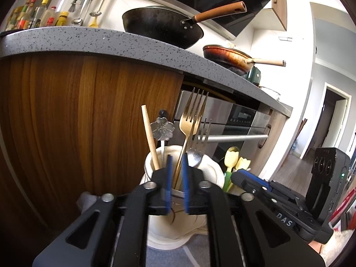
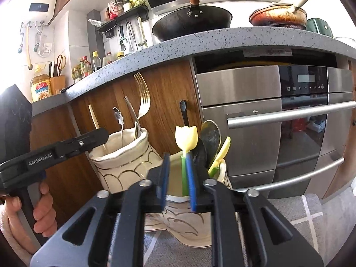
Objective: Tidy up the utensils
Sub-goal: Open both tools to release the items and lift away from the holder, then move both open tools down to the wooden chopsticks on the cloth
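Gold fork [image 1: 191, 120]: stands in cream holder [image 1: 213, 171], loose between my left gripper [image 1: 176, 178] fingers, slightly parted. Right gripper [image 2: 178, 178] fingers parted around tulip spoon [image 2: 186, 138].

Gold fork [image 1: 193, 113]: polished metal. Holders [image 2: 124, 153]: glossy cream ceramic, gilt lines. Tulip spoon [image 2: 186, 138]: matt yellow plastic. Oven [image 2: 273, 120]: brushed steel. Cabinet door [image 1: 84, 115]: satin wood grain. Countertop [image 1: 106, 42]: speckled stone.

Cream vase [image 2: 124, 155] with gold scallop lines; yellow tulip spoon [image 2: 186, 138], green stem.
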A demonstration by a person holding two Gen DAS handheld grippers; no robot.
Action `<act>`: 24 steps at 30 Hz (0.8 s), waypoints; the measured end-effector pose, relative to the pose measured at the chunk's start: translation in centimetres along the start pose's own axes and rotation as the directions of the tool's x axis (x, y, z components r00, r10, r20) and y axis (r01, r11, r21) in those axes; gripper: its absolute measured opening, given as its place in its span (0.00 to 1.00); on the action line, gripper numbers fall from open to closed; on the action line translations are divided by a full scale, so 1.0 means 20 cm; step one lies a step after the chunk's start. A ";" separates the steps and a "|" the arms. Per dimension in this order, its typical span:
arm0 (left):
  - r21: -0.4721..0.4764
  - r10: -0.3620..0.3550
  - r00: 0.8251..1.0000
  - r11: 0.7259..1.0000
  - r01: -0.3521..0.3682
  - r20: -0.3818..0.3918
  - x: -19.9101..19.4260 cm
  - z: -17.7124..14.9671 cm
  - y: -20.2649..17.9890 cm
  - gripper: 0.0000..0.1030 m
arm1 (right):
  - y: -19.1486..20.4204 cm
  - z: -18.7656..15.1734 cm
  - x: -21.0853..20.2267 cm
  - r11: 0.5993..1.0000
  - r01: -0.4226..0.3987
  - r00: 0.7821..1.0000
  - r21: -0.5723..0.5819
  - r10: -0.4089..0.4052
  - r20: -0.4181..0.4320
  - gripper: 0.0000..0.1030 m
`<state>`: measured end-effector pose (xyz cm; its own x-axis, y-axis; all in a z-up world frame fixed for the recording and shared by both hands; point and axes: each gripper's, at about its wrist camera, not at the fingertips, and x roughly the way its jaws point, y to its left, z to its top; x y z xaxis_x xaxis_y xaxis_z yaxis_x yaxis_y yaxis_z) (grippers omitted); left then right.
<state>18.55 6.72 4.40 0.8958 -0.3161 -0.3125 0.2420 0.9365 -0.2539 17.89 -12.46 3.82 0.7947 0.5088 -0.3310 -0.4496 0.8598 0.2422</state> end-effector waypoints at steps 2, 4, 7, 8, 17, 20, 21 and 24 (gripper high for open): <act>0.004 0.004 1.000 1.000 -0.004 -0.002 -0.01 0.01 -0.01 0.16 | 0.01 0.02 -0.02 1.000 0.000 1.000 -0.001 0.000 -0.002 0.23; 0.008 0.012 1.000 1.000 -0.012 -0.006 -0.03 0.02 -0.01 0.17 | 0.02 0.05 -0.06 1.000 0.013 1.000 -0.005 -0.013 0.004 0.28; 0.004 0.014 1.000 1.000 -0.014 -0.010 -0.08 0.05 -0.03 0.36 | 0.00 0.10 -0.14 1.000 0.006 1.000 0.017 -0.006 -0.005 0.51; 0.006 0.014 1.000 1.000 -0.014 -0.006 -0.11 0.06 -0.04 0.41 | 0.00 0.12 -0.17 1.000 0.011 1.000 0.024 -0.011 -0.011 0.52; 0.077 0.097 0.994 0.993 -0.093 -0.045 -0.32 0.04 -0.14 0.73 | -0.01 0.13 -0.48 0.994 0.111 0.988 -0.019 -0.113 -0.102 0.73; 0.091 0.129 0.989 0.988 -0.122 -0.077 -0.37 -0.01 -0.17 0.81 | -0.04 0.07 -0.58 0.990 0.138 0.981 0.002 -0.136 -0.139 0.74; 0.088 0.127 0.988 0.989 -0.119 -0.086 -0.38 -0.03 -0.18 0.81 | -0.06 0.05 -0.60 0.989 0.145 0.979 0.009 -0.142 -0.149 0.75; 0.088 0.137 0.983 0.988 -0.127 -0.121 -0.40 -0.09 -0.21 0.83 | -0.09 -0.05 -0.66 0.981 0.192 0.963 0.034 -0.181 -0.202 0.75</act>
<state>9.67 5.05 6.32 0.8688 -0.2010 -0.4525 0.1584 0.9787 -0.1306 7.76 -20.62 6.83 0.7641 0.3428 -0.5465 -0.2750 0.9394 0.2048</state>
